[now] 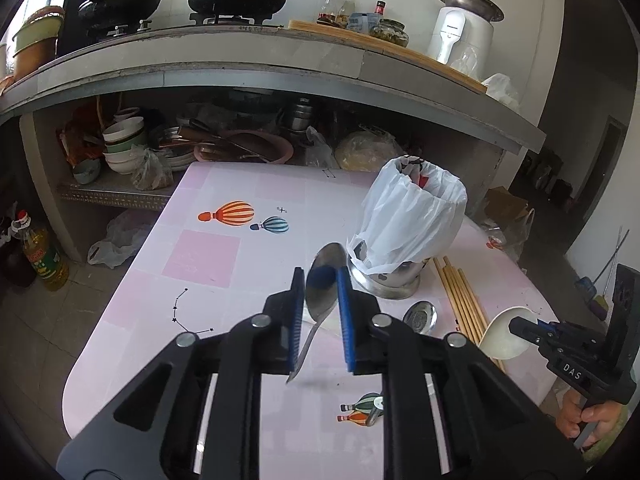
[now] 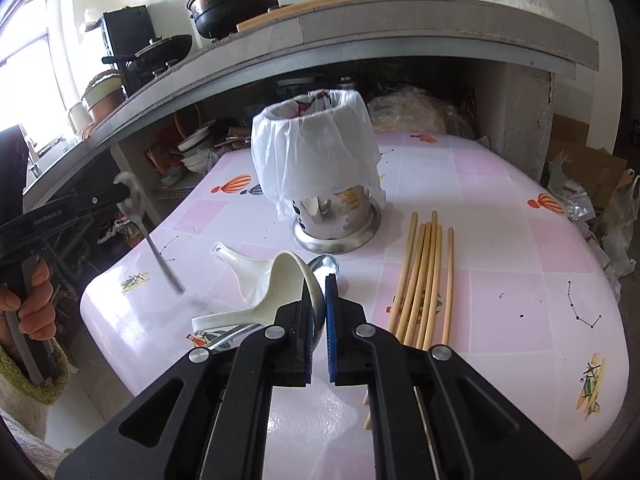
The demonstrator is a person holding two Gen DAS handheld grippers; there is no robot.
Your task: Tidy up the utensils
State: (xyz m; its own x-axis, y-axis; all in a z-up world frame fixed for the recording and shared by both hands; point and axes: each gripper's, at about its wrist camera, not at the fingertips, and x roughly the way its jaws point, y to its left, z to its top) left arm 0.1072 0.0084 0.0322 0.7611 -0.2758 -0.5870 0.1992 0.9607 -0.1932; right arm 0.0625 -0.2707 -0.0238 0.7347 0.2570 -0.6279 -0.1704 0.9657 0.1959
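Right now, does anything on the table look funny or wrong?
Yes. The metal utensil holder has a white plastic bag pulled over its top, which looks odd for a holder. The chopsticks lie loose on the table beside it.

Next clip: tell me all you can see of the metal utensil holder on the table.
The utensil holder is a shiny steel cylinder with cut-out holes in its wall and a flared round base. It stands upright on the pink patterned table, toward the far side. A thin white plastic bag lines it and is folded down over the rim, covering most of the outside. Something red and dark shows inside at the top, too unclear to name. The chopsticks lie just beside its base, not touching. Neither gripper touches it.
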